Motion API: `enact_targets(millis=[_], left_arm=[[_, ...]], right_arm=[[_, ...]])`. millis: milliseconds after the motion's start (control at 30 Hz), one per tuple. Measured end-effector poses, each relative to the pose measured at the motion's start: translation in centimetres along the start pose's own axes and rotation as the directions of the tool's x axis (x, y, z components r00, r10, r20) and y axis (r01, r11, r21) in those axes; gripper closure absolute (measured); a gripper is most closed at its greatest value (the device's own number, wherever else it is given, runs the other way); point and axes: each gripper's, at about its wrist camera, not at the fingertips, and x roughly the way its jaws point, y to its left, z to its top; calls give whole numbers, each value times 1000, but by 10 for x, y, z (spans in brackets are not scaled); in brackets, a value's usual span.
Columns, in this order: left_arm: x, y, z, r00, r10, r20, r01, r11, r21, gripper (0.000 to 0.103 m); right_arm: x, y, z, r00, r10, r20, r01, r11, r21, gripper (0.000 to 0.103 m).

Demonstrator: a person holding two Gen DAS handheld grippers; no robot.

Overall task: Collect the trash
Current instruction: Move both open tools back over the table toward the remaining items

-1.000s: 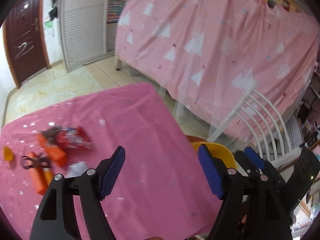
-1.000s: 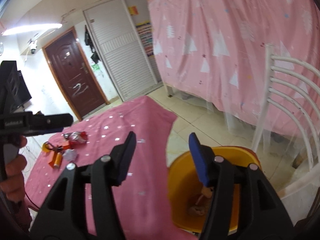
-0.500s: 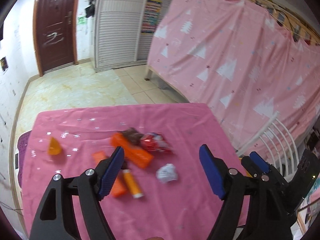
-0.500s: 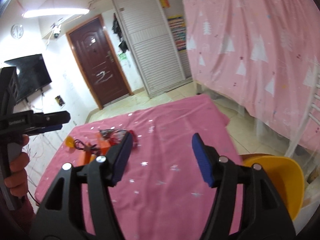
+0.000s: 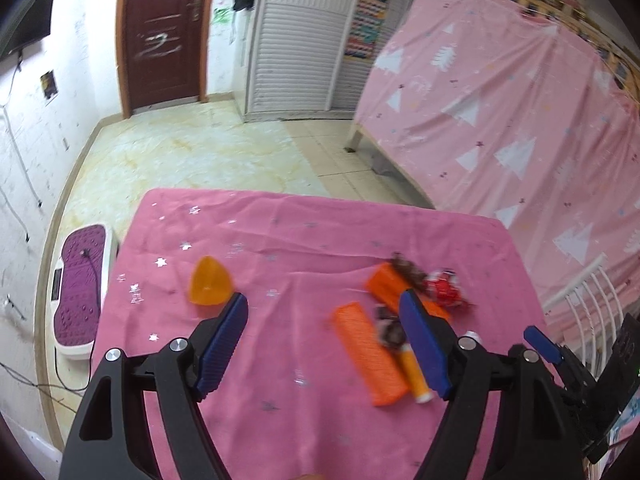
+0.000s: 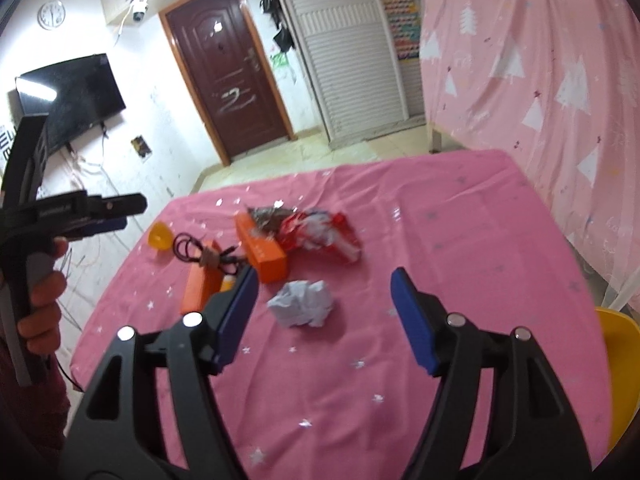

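Note:
A crumpled white paper ball [image 6: 303, 304] lies on the pink tablecloth [image 6: 460, 240], just ahead of my open, empty right gripper [image 6: 324, 316]. Behind it lies a red and white wrapper [image 6: 324, 234] with a dark wrapper [image 6: 266, 216]. In the left wrist view the red wrapper [image 5: 446, 288] and dark wrapper [image 5: 408, 268] sit right of my open, empty left gripper [image 5: 324, 340]. The yellow bin [image 6: 618, 368] shows at the table's right edge.
Two orange boxes [image 6: 262, 246] [image 5: 368, 352], a black cable [image 6: 200, 254], a small orange bottle [image 5: 414, 372] and an orange funnel-like piece [image 5: 210, 280] lie on the cloth. A purple-topped device [image 5: 80, 288] sits on the floor left. A white chair [image 5: 584, 292] stands right.
Both grippers have swung left, away from the yellow bin and toward the clutter on the table. The paper ball now lies in front of the right gripper. Both stay open.

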Motion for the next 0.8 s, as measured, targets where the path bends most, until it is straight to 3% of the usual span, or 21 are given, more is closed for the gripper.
enact_targets(millis=[333, 800], left_arm=[[23, 45, 12, 998, 58, -32, -59, 997, -39, 31], [65, 63, 20, 988, 131, -86, -132, 991, -3, 31]], right_arm=[[33, 25, 0, 996, 2, -91, -7, 999, -54, 30], [49, 26, 0, 988, -23, -150, 13, 998, -67, 29]])
